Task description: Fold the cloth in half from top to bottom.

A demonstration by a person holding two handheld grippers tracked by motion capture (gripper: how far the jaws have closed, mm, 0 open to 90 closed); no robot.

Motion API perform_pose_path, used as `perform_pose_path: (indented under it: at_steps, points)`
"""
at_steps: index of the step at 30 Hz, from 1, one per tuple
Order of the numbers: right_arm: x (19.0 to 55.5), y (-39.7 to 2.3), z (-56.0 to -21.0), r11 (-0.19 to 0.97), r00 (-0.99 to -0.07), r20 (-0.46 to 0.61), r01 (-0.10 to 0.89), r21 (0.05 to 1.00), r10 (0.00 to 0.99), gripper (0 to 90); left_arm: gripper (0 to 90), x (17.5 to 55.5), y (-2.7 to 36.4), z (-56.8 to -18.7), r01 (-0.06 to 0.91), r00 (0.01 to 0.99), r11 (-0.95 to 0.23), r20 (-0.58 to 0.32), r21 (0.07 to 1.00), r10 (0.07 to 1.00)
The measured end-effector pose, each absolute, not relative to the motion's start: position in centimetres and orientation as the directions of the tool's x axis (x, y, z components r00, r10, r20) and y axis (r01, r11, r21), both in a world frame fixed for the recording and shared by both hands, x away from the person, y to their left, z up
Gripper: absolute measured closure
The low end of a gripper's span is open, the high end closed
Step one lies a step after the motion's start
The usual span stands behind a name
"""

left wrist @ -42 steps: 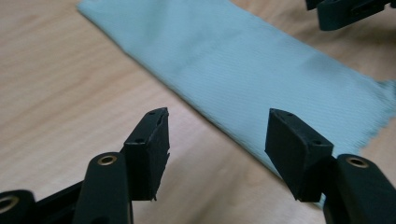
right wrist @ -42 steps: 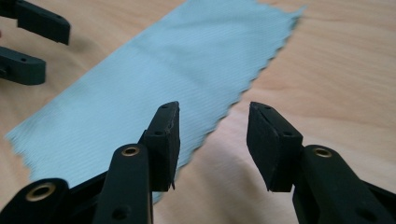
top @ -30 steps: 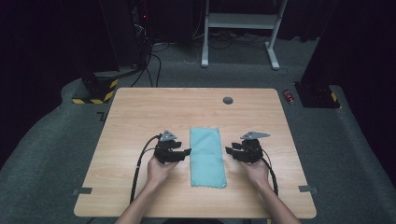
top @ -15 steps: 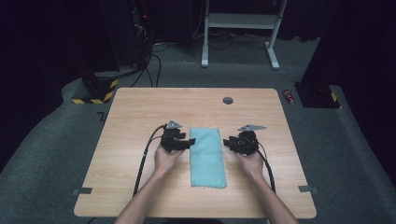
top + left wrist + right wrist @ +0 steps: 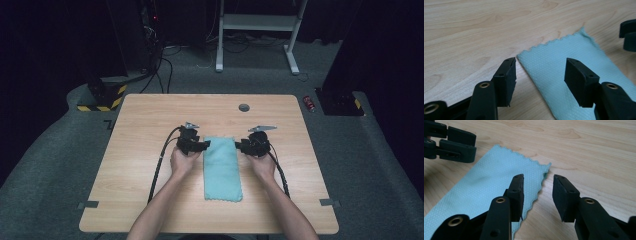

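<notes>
A teal cloth (image 5: pixel 221 167), folded into a long strip, lies flat in the middle of the wooden table (image 5: pixel 140 125). My left gripper (image 5: pixel 202 146) sits at the strip's far left corner and my right gripper (image 5: pixel 242 146) at its far right corner, pointing toward each other. In the left gripper view the open jaws (image 5: pixel 540 62) straddle the cloth (image 5: pixel 564 57) corner without touching it. In the right gripper view the jaws (image 5: pixel 537 180) have just been closing a little. The cloth (image 5: pixel 486 185) corner lies between them, and the pads do not press on it.
A small dark round disc (image 5: pixel 244 107) sits in the tabletop near the far edge. On the floor beyond are a red object (image 5: pixel 310 102), a white frame (image 5: pixel 257 22) and a black-and-yellow striped base (image 5: pixel 100 97). Cables trail from both grippers toward the near edge.
Both hands have slid away from the person along the cloth's sides to its far corners and drawn inward toward it. The cloth has not moved.
</notes>
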State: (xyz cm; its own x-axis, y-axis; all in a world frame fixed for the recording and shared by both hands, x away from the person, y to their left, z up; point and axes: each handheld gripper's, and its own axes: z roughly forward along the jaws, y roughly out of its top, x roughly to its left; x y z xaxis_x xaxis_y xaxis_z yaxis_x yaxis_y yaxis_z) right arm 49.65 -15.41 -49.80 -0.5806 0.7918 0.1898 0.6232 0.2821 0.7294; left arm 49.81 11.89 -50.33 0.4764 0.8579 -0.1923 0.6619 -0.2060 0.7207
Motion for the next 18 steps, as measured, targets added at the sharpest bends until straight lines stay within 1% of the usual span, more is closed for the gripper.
perform_pose_path:
  at_steps: [3,6,8,10,13,18]
  points:
    - [50.2,-14.7,-49.8,0.301,-0.583,0.175,0.626,0.720,0.794,60.8,42.8,50.2,11.7,-50.5,0.663,0.471,-0.223,-0.167,0.715,0.866]
    - [50.8,-14.2,-49.8,0.290,-0.571,0.172,0.625,0.725,0.802,60.5,42.8,50.6,11.8,-50.6,0.668,0.461,-0.203,-0.184,0.716,0.868]
    - [51.3,-13.9,-49.9,0.296,-0.564,0.169,0.637,0.712,0.808,60.3,43.3,50.8,11.8,-50.7,0.670,0.451,-0.183,-0.198,0.720,0.870]
    - [51.8,-13.5,-49.9,0.299,-0.558,0.159,0.639,0.709,0.815,60.2,43.6,51.0,11.8,-51.0,0.674,0.448,-0.190,-0.191,0.714,0.873]
    - [52.2,-13.4,-50.3,0.267,-0.534,0.190,0.661,0.702,0.824,59.8,43.9,51.2,11.8,-51.4,0.683,0.434,-0.174,-0.202,0.709,0.878]
    - [52.7,-13.3,-51.4,0.266,-0.509,0.186,0.687,0.676,0.841,59.8,44.8,51.4,11.7,-51.7,0.684,0.432,-0.176,-0.198,0.708,0.880]
